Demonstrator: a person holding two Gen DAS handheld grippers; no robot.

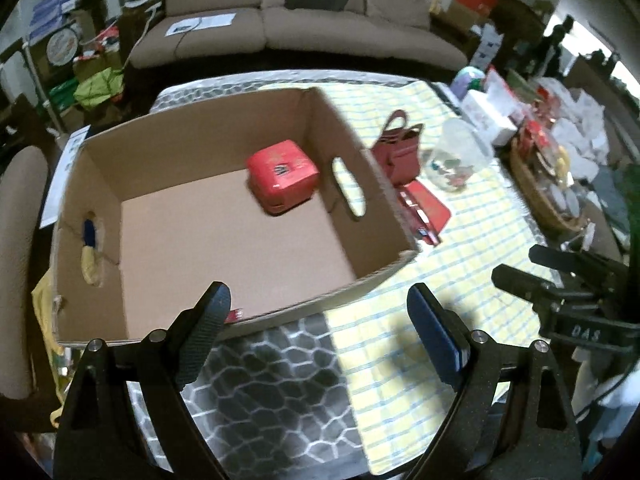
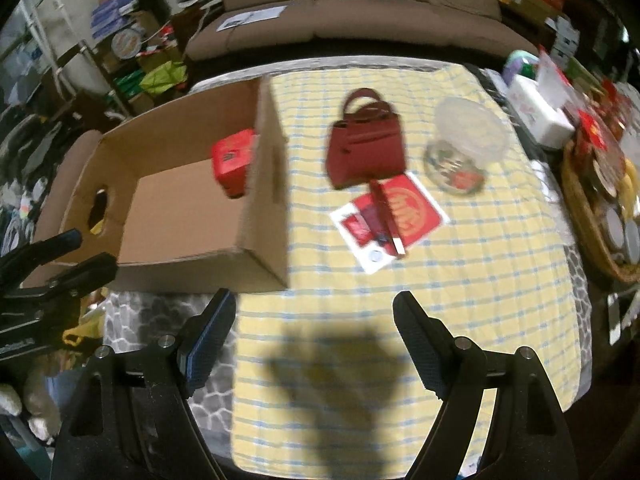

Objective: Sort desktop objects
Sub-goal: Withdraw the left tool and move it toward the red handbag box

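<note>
An open cardboard box [image 1: 192,136] [image 2: 264,208] stands on the left of the table, with a red cube-shaped box [image 1: 282,176] [image 2: 234,162] in its far right corner. On the yellow checked cloth [image 2: 460,272] lie a small dark red handbag [image 2: 366,142] [image 1: 398,152], a flat red packet with a red pen across it [image 2: 394,220] [image 1: 424,212], and a clear plastic jar [image 2: 464,148] [image 1: 456,156]. My left gripper [image 1: 320,300] hangs open above the box's near wall, empty. My right gripper [image 2: 314,304] is open and empty over bare cloth, short of the packet.
A woven basket [image 2: 588,220] of small goods and white boxes [image 2: 540,114] crowd the table's right side. A brown sofa [image 1: 280,28] stands beyond the table. Cluttered shelves [image 2: 120,40] fill the far left. The right gripper shows at the right edge of the left wrist view.
</note>
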